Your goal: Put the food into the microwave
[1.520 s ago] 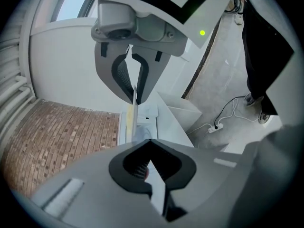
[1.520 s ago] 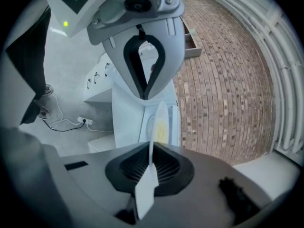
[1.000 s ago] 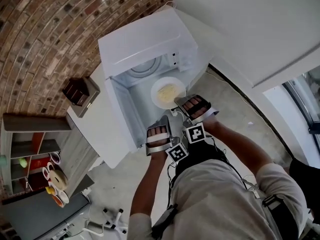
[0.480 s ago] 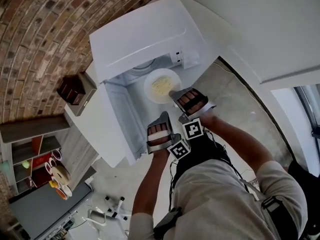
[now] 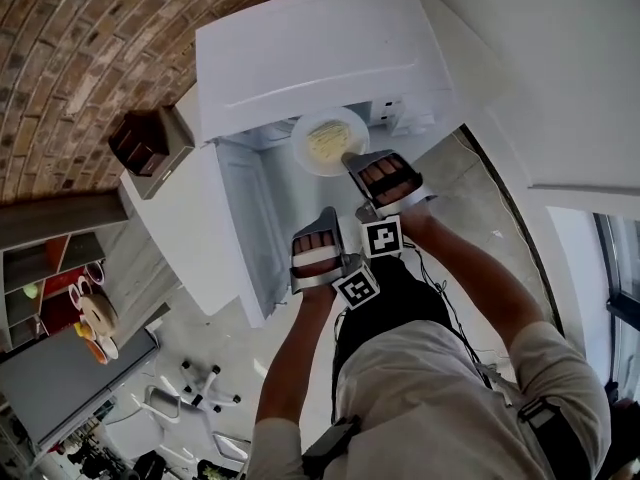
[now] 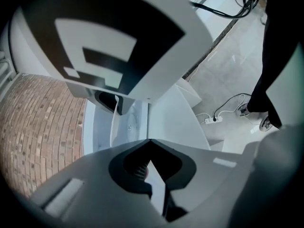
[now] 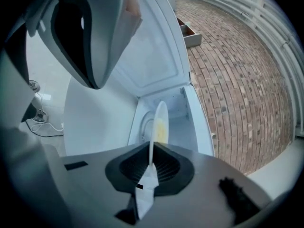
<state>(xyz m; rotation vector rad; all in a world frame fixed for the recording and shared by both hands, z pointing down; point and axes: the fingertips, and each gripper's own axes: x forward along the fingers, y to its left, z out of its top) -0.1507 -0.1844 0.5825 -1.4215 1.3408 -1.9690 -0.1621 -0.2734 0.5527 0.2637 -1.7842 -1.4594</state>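
Right hand-held gripper [image 5: 347, 158] is clenched on the near rim of the round white plate of pale yellow food [image 5: 325, 140]. The right gripper view shows the rim edge-on, pinched between the two jaws [image 7: 151, 161], with the food [image 7: 161, 127] on the far half. Left hand-held gripper [image 5: 322, 218] hangs just left of and nearer than the right one. Its jaws are together with nothing between them [image 6: 148, 141], and it does not touch the plate.

The plate is in the air at the mouth of the white box-shaped microwave [image 5: 320, 48], its far edge under the top lip of the cavity. The white microwave door [image 5: 185, 233] is swung open to the left. The round turntable [image 7: 141, 123] lies beyond the plate, which is not yet set down on it. The microwave stands on a white tabletop [image 5: 450, 78] against a red brick wall [image 5: 80, 38].

Handling, judged:
- The plate is stiff, and likely breakable if ceramic; the material can't be told.
- The rim is smooth and thin, so it can slip or swivel in a two-jaw pinch.
- The load hangs out beyond the single grip point, so the far edge tends to droop.
- The food looks soft and loose and could slide if the plate tips.
- The best hold is the bare near rim, clear of the food, with the plate kept level.
- The free left hand-held gripper could steady the left rim if the plate sags.
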